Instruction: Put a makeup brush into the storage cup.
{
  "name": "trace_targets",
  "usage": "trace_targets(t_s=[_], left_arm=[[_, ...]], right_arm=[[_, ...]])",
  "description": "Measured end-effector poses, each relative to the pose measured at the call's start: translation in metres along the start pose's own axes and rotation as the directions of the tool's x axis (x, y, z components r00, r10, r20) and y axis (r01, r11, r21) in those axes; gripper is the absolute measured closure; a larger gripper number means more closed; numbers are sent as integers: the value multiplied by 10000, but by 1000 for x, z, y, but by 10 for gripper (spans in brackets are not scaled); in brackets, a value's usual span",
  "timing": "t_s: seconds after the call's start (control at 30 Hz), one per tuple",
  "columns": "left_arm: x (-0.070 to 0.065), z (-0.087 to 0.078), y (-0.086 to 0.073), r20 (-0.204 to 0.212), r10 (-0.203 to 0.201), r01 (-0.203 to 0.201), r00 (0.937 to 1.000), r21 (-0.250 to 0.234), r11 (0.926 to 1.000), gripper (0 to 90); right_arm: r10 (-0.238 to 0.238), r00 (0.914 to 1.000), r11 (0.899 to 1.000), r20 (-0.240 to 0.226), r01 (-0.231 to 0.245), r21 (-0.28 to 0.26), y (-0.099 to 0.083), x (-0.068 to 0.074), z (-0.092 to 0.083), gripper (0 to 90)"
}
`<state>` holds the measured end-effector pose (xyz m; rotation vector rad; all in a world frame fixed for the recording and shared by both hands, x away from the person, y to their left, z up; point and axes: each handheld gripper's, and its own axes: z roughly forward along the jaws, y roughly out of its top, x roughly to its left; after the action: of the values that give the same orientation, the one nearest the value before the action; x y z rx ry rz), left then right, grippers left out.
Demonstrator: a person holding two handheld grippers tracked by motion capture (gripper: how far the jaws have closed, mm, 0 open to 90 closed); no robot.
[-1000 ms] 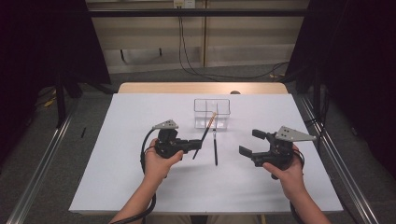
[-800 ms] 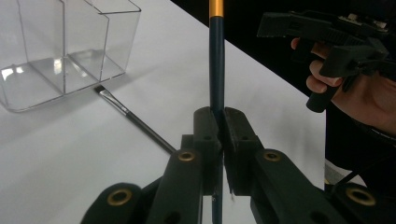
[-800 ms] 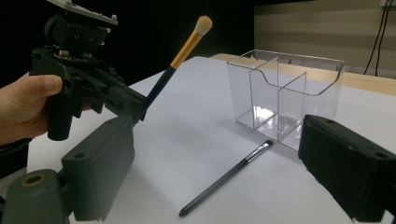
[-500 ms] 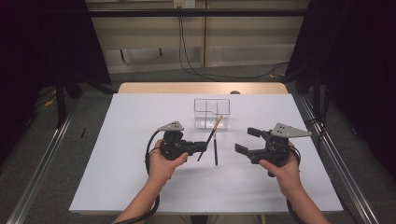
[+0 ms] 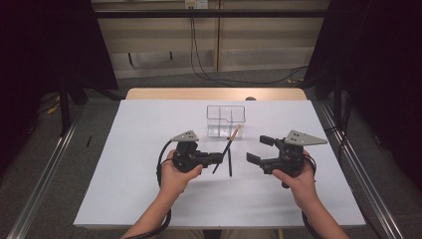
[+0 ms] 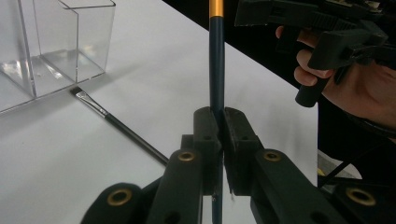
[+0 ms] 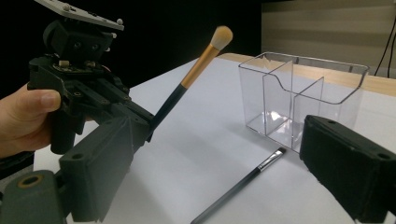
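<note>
My left gripper [image 5: 218, 159] is shut on the dark handle of a makeup brush [image 5: 230, 142], which slants up to its beige tip near the clear organizer [image 5: 226, 119]. The handle [image 6: 216, 70] rises straight from the closed jaws in the left gripper view. A thin black brush [image 5: 230, 162] lies flat on the white table between both grippers, bristles [image 7: 279, 153] pointing at the organizer [image 7: 299, 93]. My right gripper [image 5: 259, 149] is open and empty, just right of the thin brush. Its view shows the held brush [image 7: 196, 67] and the left gripper [image 7: 79, 70] at the left.
The white table sheet [image 5: 124, 149] spreads wide to both sides and ends in a wooden edge [image 5: 214, 93] behind the organizer. Metal rails [image 5: 45, 169] run along the floor on either side. Cables trail from both grippers toward the person.
The left gripper with the makeup brush has drifted slightly right and nearer the person. The right gripper has edged a little left, still open.
</note>
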<state>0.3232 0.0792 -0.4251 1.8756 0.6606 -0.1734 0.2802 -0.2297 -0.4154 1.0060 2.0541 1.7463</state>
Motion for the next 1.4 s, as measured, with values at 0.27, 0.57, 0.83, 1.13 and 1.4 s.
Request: trace_targets(t_s=[0.27, 0.57, 0.83, 1.13, 1.4], left_arm=[[-2, 2, 0, 62, 80, -80, 9999, 21, 10000, 848], [-4, 3, 0, 116, 107, -107, 9999, 8, 9999, 848], [-5, 5, -1, 252, 107, -106, 9996, -37, 9999, 848], [-5, 4, -1, 331, 74, -69, 9994, -145, 9999, 848], [-6, 5, -2, 447, 167, -160, 9989, -177, 9997, 847]], right_arm=[[74, 9991, 10000, -420, -76, -34, 3, 5, 10, 193], [-72, 9984, 9999, -556, 76, 66, 2, 8, 20, 310], [97, 9964, 9997, -838, -79, 223, 1, 11, 30, 490], [660, 9929, 9976, -992, -636, 273, 2, 11, 38, 575], [1144, 9850, 9933, -1291, -1110, 338, 3, 13, 45, 654]])
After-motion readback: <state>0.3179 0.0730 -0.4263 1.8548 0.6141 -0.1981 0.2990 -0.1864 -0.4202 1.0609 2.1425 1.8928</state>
